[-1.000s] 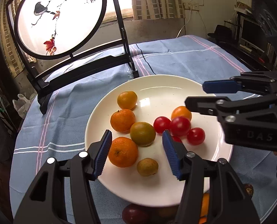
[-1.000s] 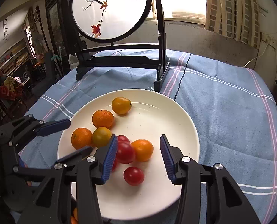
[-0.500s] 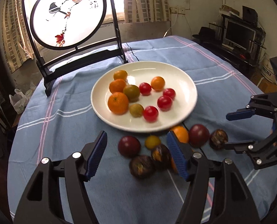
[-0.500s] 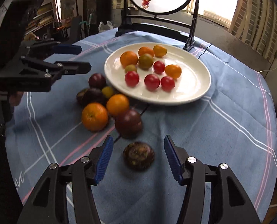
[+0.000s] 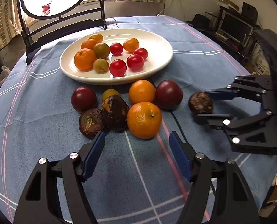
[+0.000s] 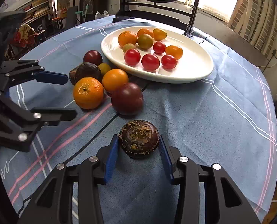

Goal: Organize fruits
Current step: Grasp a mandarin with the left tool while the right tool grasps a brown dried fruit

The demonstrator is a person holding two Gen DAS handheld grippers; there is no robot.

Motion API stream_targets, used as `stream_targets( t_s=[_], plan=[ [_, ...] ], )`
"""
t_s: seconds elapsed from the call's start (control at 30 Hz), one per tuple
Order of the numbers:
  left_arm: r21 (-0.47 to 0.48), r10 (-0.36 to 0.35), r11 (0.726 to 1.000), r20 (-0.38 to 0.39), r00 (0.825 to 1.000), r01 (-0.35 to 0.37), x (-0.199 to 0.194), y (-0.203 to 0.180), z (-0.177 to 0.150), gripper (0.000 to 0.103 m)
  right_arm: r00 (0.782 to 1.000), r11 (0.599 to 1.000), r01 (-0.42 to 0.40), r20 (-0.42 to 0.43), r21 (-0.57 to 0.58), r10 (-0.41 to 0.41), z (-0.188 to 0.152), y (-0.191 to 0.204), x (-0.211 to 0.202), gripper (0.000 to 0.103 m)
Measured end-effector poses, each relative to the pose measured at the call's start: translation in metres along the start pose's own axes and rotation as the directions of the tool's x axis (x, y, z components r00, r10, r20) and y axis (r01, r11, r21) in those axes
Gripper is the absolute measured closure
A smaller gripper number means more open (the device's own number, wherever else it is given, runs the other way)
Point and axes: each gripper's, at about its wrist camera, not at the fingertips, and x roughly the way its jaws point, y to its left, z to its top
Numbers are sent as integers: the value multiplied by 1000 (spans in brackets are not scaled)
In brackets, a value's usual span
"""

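Note:
A white plate (image 5: 157, 43) (image 6: 198, 69) holds several oranges and red tomatoes. In front of it on the blue cloth lie loose fruits: two oranges (image 5: 144, 119) (image 6: 88, 93), two dark red plums (image 5: 169, 94) (image 6: 127, 99) and dark wrinkled fruits (image 5: 115, 110). One dark wrinkled fruit (image 6: 139, 139) (image 5: 200, 102) lies apart, between my right gripper's (image 6: 138, 153) (image 5: 203, 105) open fingers. My left gripper (image 5: 136, 149) (image 6: 69, 95) is open and empty, just in front of the near orange.
A round painted screen on a black stand (image 5: 63, 24) (image 6: 157, 16) stands behind the plate. The round table's edge curves near on both sides. Shelves and a monitor (image 5: 235, 28) stand beyond the table at the right.
Both grippers have pulled back from above the plate and come down low over the cloth. The right gripper has moved forward so the lone dark fruit now lies between its fingers.

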Motion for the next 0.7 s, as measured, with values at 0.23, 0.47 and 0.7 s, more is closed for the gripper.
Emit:
stream_targets(
  t_s=[0.23, 0.47, 0.7],
  plan=[
    [-98, 40, 994, -6, 999, -41, 17, -3, 14, 45, 1000, 999, -6, 22, 34, 5, -4, -11, -11, 60],
    [-99, -26, 995, -9, 1000, 25, 14, -3, 13, 66, 999, 999, -13, 35, 41, 11, -7, -10, -15, 60],
    [-62, -8, 998, 41, 999, 11, -15, 6, -4, 67, 998, 999, -26, 60, 46, 23, -9, -7, -25, 60]
  ],
)
